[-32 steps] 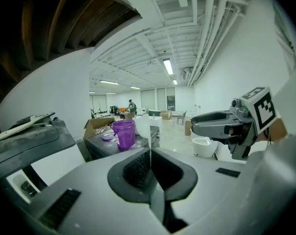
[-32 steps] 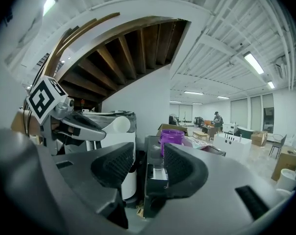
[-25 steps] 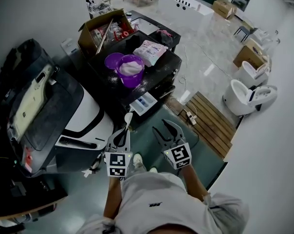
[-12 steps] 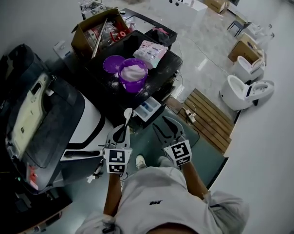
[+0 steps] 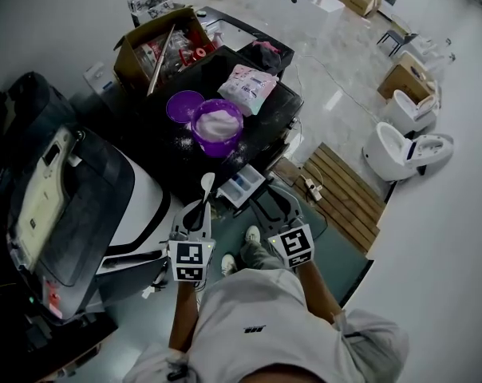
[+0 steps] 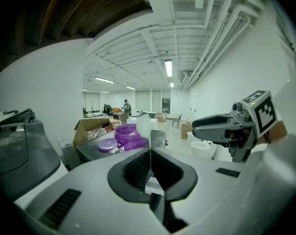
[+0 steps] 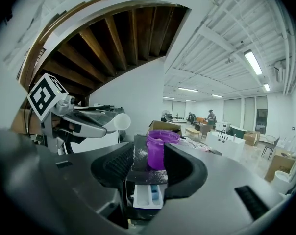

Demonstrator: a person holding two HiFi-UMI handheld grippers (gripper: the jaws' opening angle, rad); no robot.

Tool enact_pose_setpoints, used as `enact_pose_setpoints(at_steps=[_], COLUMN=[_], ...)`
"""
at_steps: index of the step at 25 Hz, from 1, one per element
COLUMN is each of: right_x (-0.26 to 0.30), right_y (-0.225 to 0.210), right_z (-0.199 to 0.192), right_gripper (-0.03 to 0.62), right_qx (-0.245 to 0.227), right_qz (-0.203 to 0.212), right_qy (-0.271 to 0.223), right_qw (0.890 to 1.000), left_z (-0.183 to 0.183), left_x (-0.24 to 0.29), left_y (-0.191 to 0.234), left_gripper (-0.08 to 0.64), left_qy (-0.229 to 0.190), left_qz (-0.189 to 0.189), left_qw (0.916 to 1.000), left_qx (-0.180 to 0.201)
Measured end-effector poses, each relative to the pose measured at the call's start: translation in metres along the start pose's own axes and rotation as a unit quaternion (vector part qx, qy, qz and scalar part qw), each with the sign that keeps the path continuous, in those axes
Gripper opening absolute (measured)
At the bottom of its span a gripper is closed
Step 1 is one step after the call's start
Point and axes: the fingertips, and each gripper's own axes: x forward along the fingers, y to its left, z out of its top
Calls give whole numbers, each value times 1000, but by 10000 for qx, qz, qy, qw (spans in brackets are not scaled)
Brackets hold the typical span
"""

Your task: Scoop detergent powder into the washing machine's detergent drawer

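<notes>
A purple tub (image 5: 218, 126) of white powder stands on a black machine top (image 5: 265, 126), with its purple lid (image 5: 185, 106) beside it. Below it the white detergent drawer (image 5: 241, 185) is pulled out. My left gripper (image 5: 199, 211) is shut on the handle of a white spoon (image 5: 207, 183), whose bowl points toward the drawer's left side. In the left gripper view the spoon (image 6: 143, 126) rises in front of the tub (image 6: 130, 136). My right gripper (image 5: 271, 206) hangs open and empty just right of the drawer. The right gripper view frames the tub (image 7: 160, 148) and drawer (image 7: 149, 195) between its jaws.
A pink-and-white detergent bag (image 5: 247, 86) lies behind the tub. An open cardboard box (image 5: 157, 46) of clutter stands at the back left. A white washer with a dark lid (image 5: 105, 190) sits left of me. Wooden slats (image 5: 341, 194) and toilets (image 5: 401, 150) are on the right.
Both grippers have edged forward toward the drawer, the spoon still held. The drawer and tub now sit nearer in the head view.
</notes>
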Motion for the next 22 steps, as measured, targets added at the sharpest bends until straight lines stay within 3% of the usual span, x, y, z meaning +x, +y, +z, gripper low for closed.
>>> enact_pose_setpoints(at_steps=[22], right_x=[85], right_y=[-92], right_z=[9], right_gripper=[179], right_qx=[75], right_qz=[1231], right_qy=[-116], right_qw=[9923], left_z=[39], left_x=[91], left_y=[10], left_gripper=[17], left_qy=[445], left_qz=[1019], left_qw=[9937], left_qx=[-100])
